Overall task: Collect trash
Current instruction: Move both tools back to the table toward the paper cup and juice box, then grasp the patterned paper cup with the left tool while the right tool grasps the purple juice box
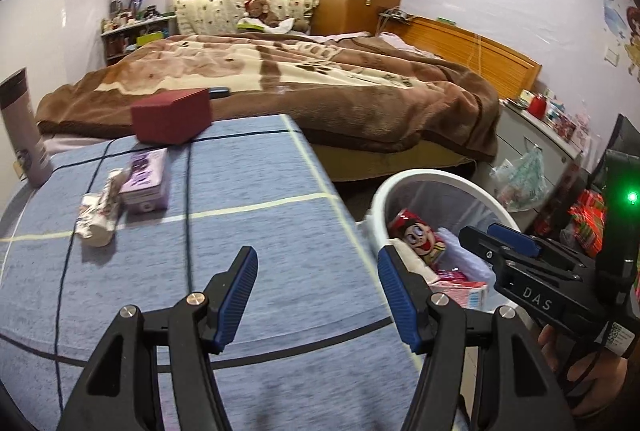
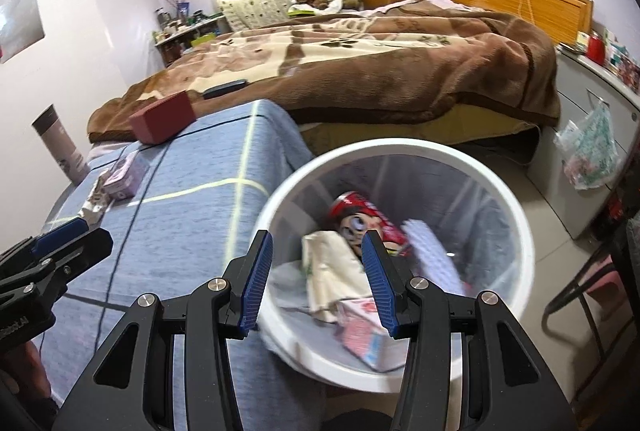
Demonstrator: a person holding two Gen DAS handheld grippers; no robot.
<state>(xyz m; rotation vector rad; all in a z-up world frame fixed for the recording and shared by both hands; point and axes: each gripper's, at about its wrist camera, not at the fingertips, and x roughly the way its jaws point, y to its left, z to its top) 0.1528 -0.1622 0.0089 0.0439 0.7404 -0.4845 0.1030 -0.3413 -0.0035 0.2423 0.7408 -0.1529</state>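
A white trash bin (image 2: 516,227) stands on the floor right of the blue-clothed table (image 1: 248,231). It holds a red cartoon can (image 2: 362,213), a cream wrapper (image 2: 330,267) and a pink carton (image 2: 360,331). My right gripper (image 2: 318,283) is open and empty above the bin's near side. My left gripper (image 1: 318,295) is open and empty over the table's right edge. On the table lie a crumpled white wrapper (image 1: 100,209) and a small purple box (image 1: 146,177). The bin also shows in the left wrist view (image 1: 476,191).
A dark red box (image 1: 172,115) sits at the table's far end. A tall grey tumbler (image 1: 24,127) stands at the far left. A bed with a brown blanket (image 1: 320,79) lies behind. A grey cabinet (image 2: 592,135) with a hanging plastic bag (image 2: 588,151) stands right.
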